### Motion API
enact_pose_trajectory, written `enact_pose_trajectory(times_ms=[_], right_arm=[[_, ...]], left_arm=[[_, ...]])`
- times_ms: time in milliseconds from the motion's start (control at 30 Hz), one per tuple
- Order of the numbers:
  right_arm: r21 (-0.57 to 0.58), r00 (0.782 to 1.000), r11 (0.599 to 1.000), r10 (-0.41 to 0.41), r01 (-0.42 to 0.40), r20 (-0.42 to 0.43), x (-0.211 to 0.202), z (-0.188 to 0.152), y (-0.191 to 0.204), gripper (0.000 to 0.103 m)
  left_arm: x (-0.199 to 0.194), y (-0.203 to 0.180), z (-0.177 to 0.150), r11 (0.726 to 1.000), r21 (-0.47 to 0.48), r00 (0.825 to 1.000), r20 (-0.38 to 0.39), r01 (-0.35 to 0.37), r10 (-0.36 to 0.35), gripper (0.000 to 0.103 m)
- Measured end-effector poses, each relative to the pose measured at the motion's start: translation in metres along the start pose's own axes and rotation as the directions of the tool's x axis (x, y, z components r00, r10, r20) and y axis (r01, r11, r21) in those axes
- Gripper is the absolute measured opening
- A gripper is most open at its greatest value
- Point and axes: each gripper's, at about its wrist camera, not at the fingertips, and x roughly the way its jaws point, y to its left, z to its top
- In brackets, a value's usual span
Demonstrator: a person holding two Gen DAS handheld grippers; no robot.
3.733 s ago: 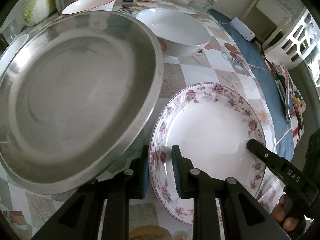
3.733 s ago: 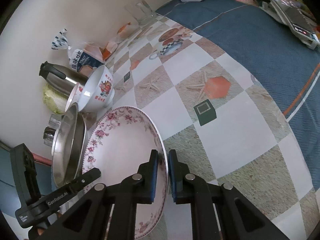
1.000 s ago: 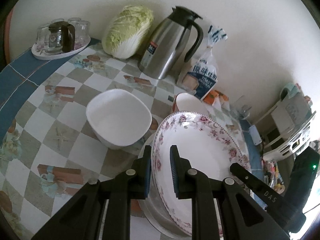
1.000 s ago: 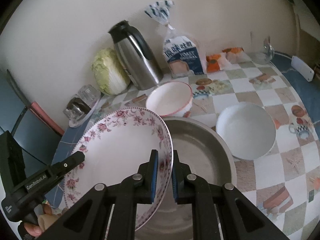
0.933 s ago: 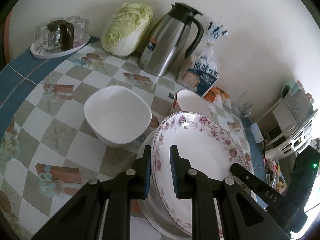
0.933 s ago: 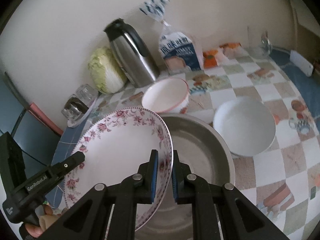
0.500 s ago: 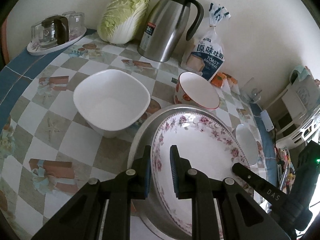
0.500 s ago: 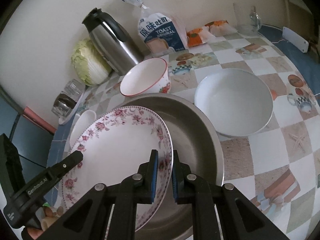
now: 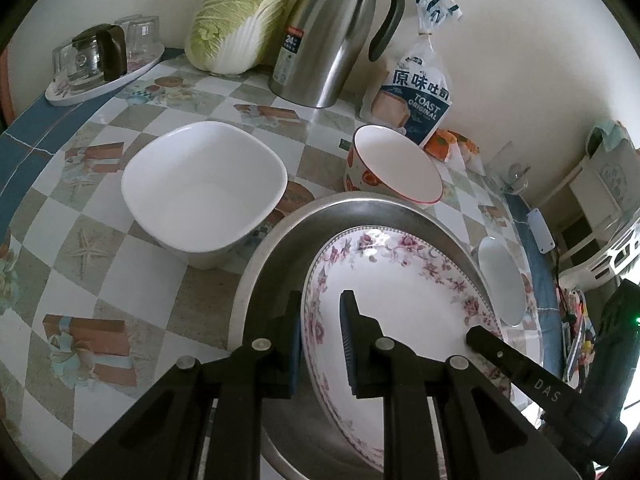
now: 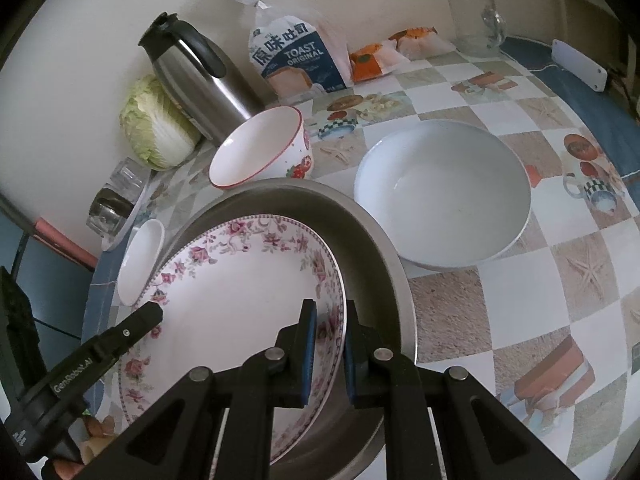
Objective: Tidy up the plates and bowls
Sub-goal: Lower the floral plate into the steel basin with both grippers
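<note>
A floral plate [image 9: 400, 312] [image 10: 236, 292] sits low inside the steel pan [image 9: 272, 272] [image 10: 372, 240]. My left gripper [image 9: 320, 324] is shut on the plate's left rim. My right gripper [image 10: 329, 328] is shut on its opposite rim. A square white bowl [image 9: 200, 196] stands left of the pan, a red-rimmed bowl [image 9: 396, 168] [image 10: 260, 148] behind it, and a round white bowl [image 10: 440, 192] to its right.
A steel thermos [image 9: 336, 28], a cabbage [image 9: 240, 16], a toast bag [image 9: 420, 92] and a tray of glasses [image 9: 100, 64] line the wall. A glass mug [image 10: 476, 24] and a white box [image 10: 576, 64] stand at the far right.
Both grippers have carried the floral plate across the table and lowered it into the steel pan. The pan and bowls now look closer and larger.
</note>
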Motion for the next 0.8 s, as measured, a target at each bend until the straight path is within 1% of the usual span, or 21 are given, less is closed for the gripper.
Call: enact_pose_trajectory(times_ms=[200,500,700,800], right_arm=[[0.011,1.000,1.000,0.002,-0.002,-0.003,0.002,0.000,-0.003,0.013],[0.011,1.000,1.000,-0.005,0.005,-0.008,0.003,0.000,-0.002,0.013],[0.006,1.000,1.000,-0.001,0.001,-0.017,0.007,-0.001,0.000,0.013],[0.002,1.000,1.000,-0.003,0.003,-0.019,0.008,-0.001,0.001,0.014]], left_arm=[[0.004,-0.002,0.000,1.000,0.011,1.000,-0.001,-0.020,0.020,0.018],[0.010,0.000,-0.002,0.999,0.010,0.999,-0.020,-0.037,0.037,0.018],[0.014,0.003,-0.004,0.998,-0.005,0.997,-0.045,-0.062,0.062,0.018],[0.014,0.002,-0.004,0.997,0.002,0.996,-0.048,-0.072,0.072,0.018]])
